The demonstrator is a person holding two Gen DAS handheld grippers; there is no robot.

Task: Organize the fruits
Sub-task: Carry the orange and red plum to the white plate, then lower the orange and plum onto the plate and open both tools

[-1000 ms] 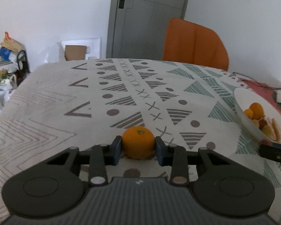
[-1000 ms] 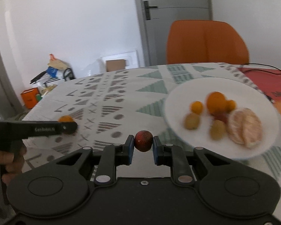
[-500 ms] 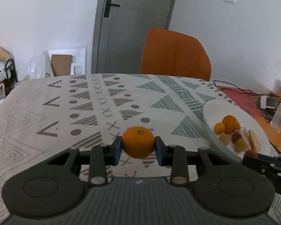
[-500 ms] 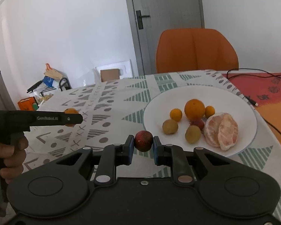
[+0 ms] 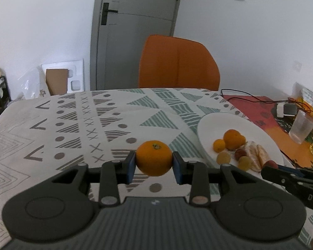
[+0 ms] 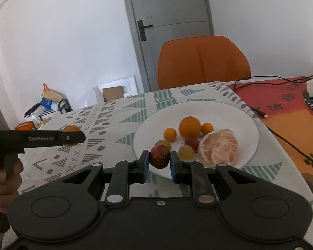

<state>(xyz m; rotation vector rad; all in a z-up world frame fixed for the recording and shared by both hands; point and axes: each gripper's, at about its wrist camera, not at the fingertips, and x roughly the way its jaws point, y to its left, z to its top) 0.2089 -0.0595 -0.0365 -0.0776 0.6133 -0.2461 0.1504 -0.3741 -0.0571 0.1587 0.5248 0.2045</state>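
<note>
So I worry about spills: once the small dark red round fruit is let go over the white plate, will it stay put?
The small dark red round fruit, pinched in the right gripper, looks smooth and near spherical, so it would probably roll. The white plate looks shallow, so its rim may stop little. The peeled citrus could block it.

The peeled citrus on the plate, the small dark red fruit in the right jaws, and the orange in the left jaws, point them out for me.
peeled citrus point(image 6: 218, 149), right wrist view, middle of its bare segments.
dark red fruit point(image 6: 159, 156), right wrist view, its front face.
orange point(image 5: 154, 158), left wrist view, centre of its skin below the stem.
</note>
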